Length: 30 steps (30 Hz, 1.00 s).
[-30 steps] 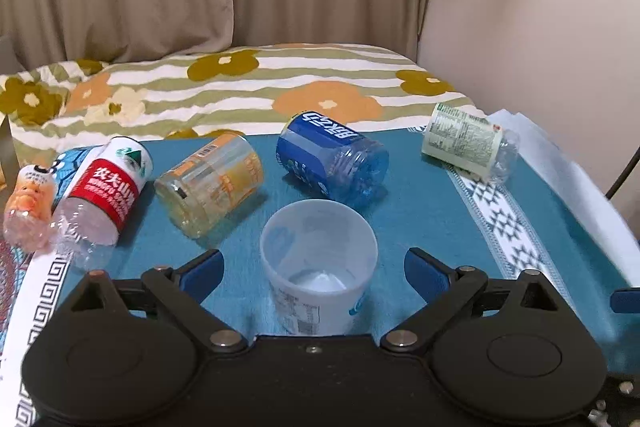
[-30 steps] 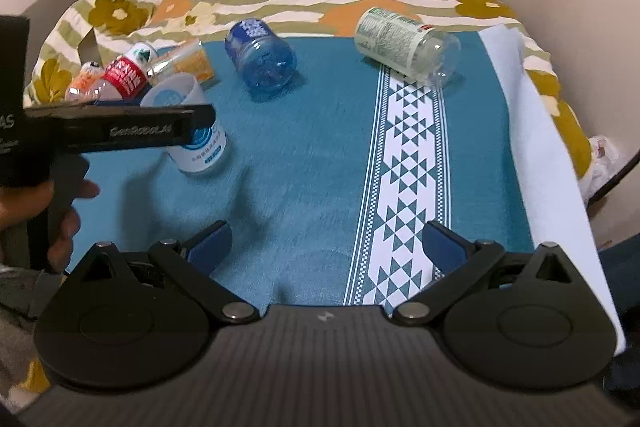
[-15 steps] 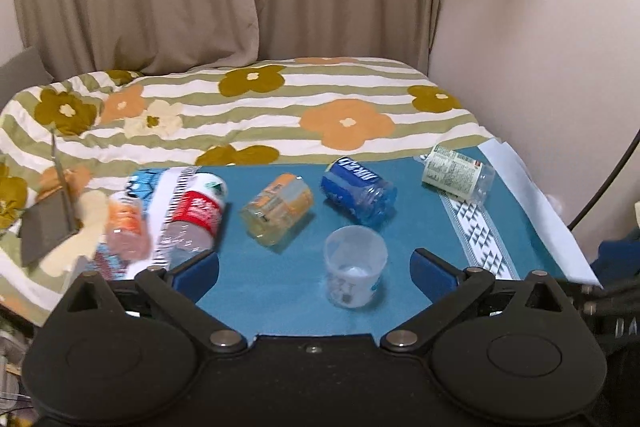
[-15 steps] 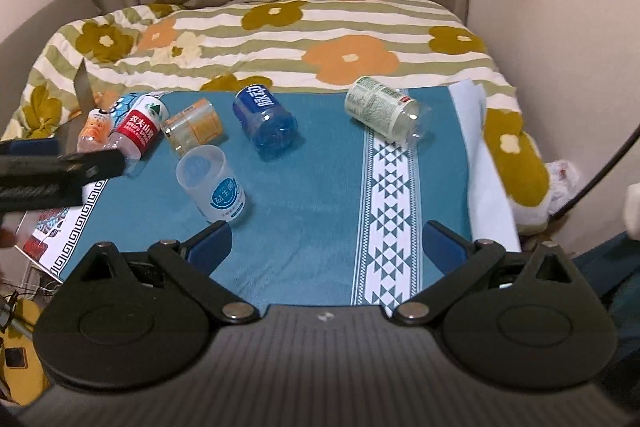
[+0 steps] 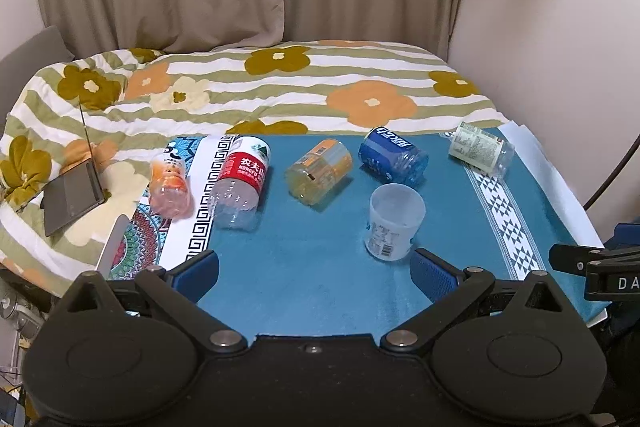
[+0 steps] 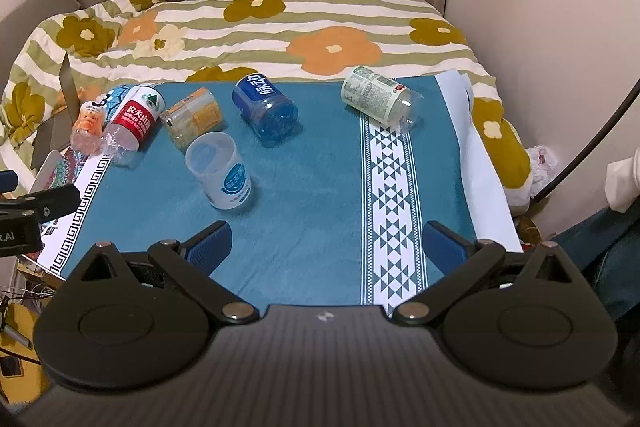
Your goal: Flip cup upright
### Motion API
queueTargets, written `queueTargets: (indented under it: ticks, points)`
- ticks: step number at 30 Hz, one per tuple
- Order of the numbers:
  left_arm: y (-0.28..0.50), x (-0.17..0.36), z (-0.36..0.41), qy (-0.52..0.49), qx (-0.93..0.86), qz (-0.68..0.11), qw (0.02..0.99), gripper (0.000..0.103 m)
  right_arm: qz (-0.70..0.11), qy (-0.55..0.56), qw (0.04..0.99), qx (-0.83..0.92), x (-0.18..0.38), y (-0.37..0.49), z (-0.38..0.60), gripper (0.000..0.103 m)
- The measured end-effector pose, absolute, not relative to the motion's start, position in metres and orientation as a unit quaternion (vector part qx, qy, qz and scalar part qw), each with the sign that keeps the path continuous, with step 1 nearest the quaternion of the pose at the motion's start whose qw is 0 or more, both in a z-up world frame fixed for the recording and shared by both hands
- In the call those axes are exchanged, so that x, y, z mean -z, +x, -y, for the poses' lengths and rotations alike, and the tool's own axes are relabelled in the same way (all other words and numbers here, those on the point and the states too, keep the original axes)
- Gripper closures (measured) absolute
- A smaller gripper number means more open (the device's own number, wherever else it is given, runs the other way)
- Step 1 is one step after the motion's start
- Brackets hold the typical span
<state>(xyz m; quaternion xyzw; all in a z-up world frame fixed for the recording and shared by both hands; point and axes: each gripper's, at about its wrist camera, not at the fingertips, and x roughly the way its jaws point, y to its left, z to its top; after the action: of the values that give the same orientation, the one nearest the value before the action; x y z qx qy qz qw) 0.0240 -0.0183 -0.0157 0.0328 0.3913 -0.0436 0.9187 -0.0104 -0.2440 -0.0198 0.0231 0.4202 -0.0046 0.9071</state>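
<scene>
Cup: the translucent white plastic cup with a blue round label [image 6: 219, 175] stands mouth-up on the teal patterned cloth [image 6: 312, 195], your landmark here; it sits left of the cloth's middle.
Left wrist view only: you see the cup's [image 5: 394, 221] barcode side, not the blue label; the right-hand tool's black bar juts in at the right edge.
Right wrist view only: you see the blue label, and the left-hand tool's black bar at the left edge.
Left gripper [image 5: 316, 273]: your jaws are spread wide with nothing between them, over the cloth's near edge; the cup stands just beyond the right finger.
Right gripper [image 6: 328, 247]: jaws released and wide, holding nothing, over the cloth's near edge, well apart from the cup.
Behind the cup: a blue-labelled clear bottle [image 6: 265, 110] and a yellow-labelled clear bottle [image 6: 193, 117] lie on their sides.
Cloth's left end: a red-labelled clear bottle [image 5: 241, 181] and a small orange-labelled bottle [image 5: 169, 185], both lying.
Cloth's far right: a green-and-white-labelled clear bottle [image 6: 377, 98] lying across the white triangle band.
</scene>
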Motion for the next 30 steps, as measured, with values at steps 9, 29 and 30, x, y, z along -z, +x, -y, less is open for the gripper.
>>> queueTargets:
  ticks: [9,29,30]
  points:
    - [0.016,0.011,0.013,0.037,0.048,-0.376,0.925,0.000,-0.414,0.024,0.910,0.017,0.016,-0.015,0.238,0.000]
    - [0.010,0.008,0.011,0.037,0.043,-0.361,0.931,0.000,-0.407,0.025,0.913,0.021,0.012,-0.018,0.237,0.000]
    - [0.009,0.008,0.010,0.037,0.043,-0.360,0.931,0.000,-0.407,0.025,0.913,0.021,0.012,-0.018,0.237,0.000]
